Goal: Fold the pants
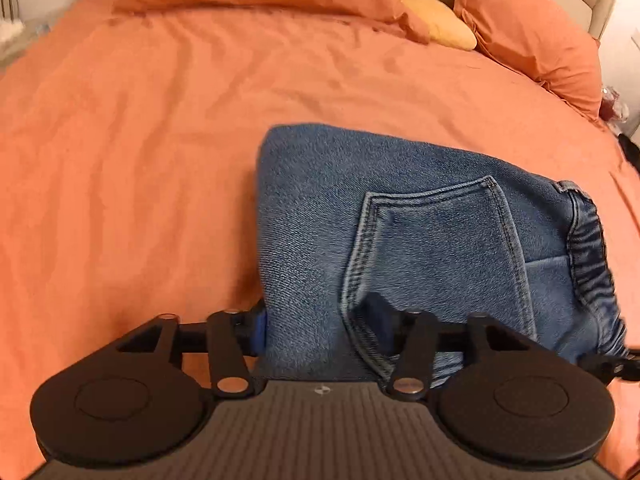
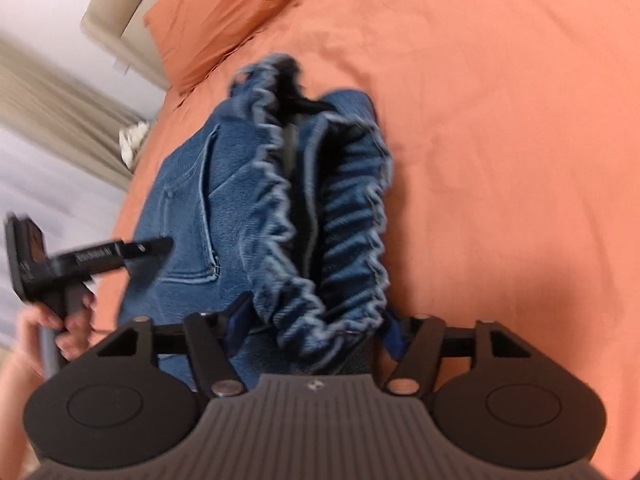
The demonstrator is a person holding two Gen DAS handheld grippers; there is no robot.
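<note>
The folded jeans [image 1: 400, 216] lay on the near part of the orange bed [image 1: 140, 140]. Both grippers, left [image 1: 320, 328] and right [image 2: 312, 324], stood partly open astride the denim, gripping nothing.

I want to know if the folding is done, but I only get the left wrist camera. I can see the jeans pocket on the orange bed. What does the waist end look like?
Observer: In the right wrist view the jeans end in a ruffled elastic waistband. It shows as two gathered layers facing that camera.
Operator: Is the other gripper squeezing it?
Observer: No. The right gripper has its jaws open, and the waistband lies between them.
Operator: Can you see my gripper from there?
Observer: Yes. The left gripper reaches over the pocket side, and a hand holds it near the picture's left edge.
</note>
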